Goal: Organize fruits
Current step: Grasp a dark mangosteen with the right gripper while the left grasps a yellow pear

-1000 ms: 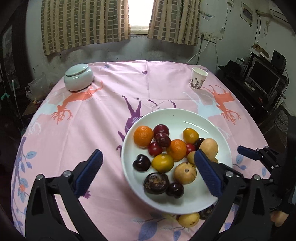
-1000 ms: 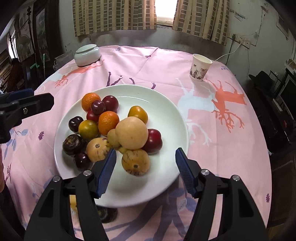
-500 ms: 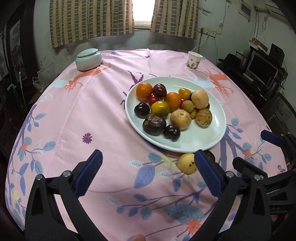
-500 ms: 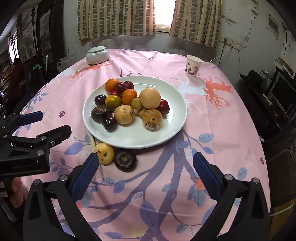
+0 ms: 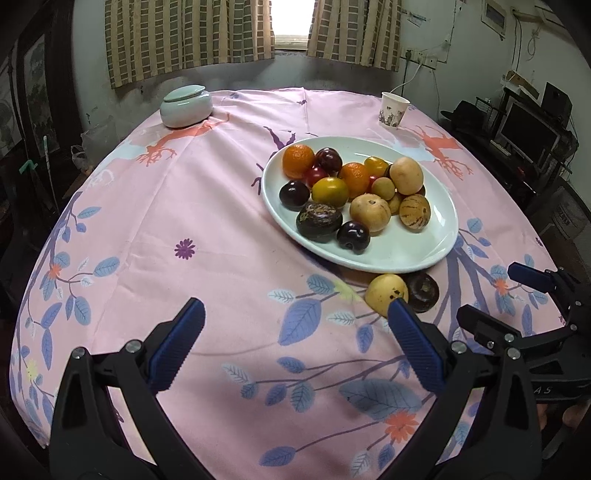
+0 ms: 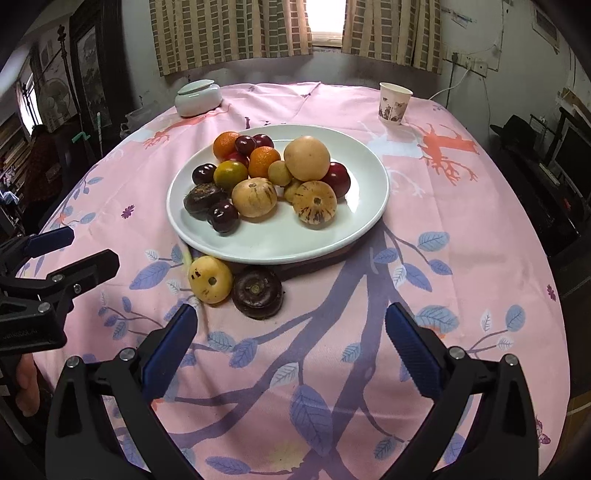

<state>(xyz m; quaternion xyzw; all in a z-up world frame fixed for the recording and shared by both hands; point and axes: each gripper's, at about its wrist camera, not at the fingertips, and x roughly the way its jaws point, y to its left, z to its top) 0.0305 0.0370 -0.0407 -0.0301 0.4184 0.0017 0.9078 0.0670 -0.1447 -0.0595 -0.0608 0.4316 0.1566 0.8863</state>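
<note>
The counter (image 6: 461,206), draped in pink printed cloth, is cut off at the frame edges. At centre, a glossy white plate (image 6: 351,236) holds piled round fruits (image 6: 306,158), some hidden behind others. Both tongs (image 5: 295,325) (image 6: 291,328) gape empty.

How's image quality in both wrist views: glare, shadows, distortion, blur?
Left wrist: window blown out white; strong fisheye bend with dark corner vignette; left gripper casts a soft shadow on the tablecloth; fruit on the plate sharp. Right wrist: same clipped window, curved table edge, soft shadow under the right gripper; no motion blur.
</note>
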